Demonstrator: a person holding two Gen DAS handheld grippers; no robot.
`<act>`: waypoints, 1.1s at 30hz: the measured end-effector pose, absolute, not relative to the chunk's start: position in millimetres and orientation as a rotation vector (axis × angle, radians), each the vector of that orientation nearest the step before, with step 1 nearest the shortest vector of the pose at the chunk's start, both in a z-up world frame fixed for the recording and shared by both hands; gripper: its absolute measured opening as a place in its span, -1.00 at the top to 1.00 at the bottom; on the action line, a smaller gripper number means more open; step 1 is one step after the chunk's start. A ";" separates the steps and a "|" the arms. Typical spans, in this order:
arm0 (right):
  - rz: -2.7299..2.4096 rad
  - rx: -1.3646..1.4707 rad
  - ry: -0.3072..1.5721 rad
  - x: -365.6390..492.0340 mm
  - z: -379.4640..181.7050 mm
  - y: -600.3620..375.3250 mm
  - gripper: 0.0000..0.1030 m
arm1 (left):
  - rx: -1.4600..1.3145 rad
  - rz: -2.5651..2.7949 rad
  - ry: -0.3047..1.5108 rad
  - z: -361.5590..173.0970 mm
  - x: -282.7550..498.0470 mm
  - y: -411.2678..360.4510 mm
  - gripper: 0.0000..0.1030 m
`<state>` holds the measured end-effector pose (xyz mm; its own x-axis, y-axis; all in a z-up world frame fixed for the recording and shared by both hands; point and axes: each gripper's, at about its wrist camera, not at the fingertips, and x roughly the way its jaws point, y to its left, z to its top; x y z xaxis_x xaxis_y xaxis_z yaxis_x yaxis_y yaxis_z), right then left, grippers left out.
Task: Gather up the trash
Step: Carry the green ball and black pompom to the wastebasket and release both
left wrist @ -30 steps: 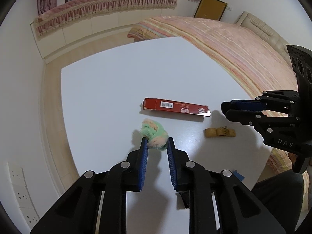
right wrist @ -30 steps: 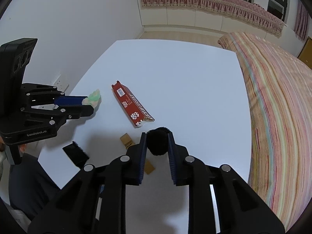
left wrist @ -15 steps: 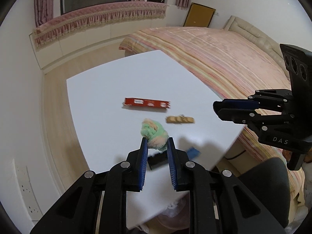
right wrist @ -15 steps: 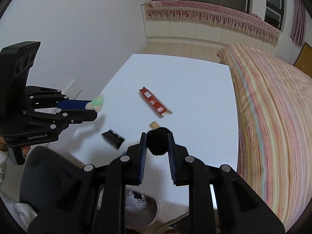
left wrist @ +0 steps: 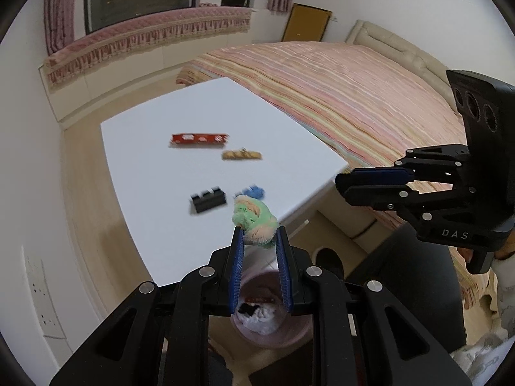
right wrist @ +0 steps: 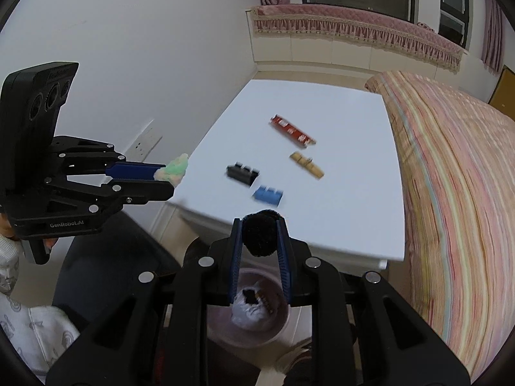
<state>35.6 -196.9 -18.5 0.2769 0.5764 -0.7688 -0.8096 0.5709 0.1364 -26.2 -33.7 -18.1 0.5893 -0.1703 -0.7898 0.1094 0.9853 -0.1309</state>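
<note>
My left gripper [left wrist: 257, 241] is shut on a green and peach fuzzy ball [left wrist: 256, 220], held off the table's near edge above a pink trash bin [left wrist: 273, 328]. It also shows in the right wrist view [right wrist: 169, 177], with the ball [right wrist: 173, 169] at its tips. My right gripper [right wrist: 259, 234] is shut on a black fuzzy ball [right wrist: 260, 236], above the same bin [right wrist: 248, 315]. The right gripper [left wrist: 341, 183] shows side-on in the left wrist view. On the white table [left wrist: 154, 167] lie a red box [left wrist: 199, 138], a tan piece [left wrist: 241, 155], a black block [left wrist: 207, 199] and a blue block [left wrist: 252, 192].
The bin holds white crumpled paper [right wrist: 251, 310] and dark scraps. A striped bed [left wrist: 354, 96] stands right of the table. A white wall with a socket [right wrist: 146, 140] is to the left. The person's dark trousers [right wrist: 96, 273] are below the left gripper.
Both grippers have pulled back from the table and risen, each keeping its ball. The table has receded, and the bin has come into view beneath both.
</note>
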 end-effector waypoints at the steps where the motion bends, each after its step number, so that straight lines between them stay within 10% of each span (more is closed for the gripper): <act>1: 0.953 -0.307 0.887 29.1 -19.9 -200.1 0.61 | -0.069 -0.169 0.931 -19.2 -30.8 -37.1 0.61; 25: 0.996 -0.296 0.941 -15.1 -37.8 -219.7 0.55 | -0.064 -0.214 0.974 -38.2 -72.9 -65.6 0.55; 27: 0.991 -0.300 0.946 -15.1 -40.2 -219.7 0.25 | -0.062 -0.216 0.981 -40.1 -72.5 -65.6 0.38; 29: 0.981 -0.294 0.943 -14.2 -41.9 -221.6 -0.44 | -0.072 -0.209 0.976 -41.0 -73.3 -63.3 -0.29; 33: 0.954 -0.285 0.945 -10.1 -44.6 -224.0 -0.81 | -0.087 -0.166 0.948 -39.4 -74.9 -56.7 -0.74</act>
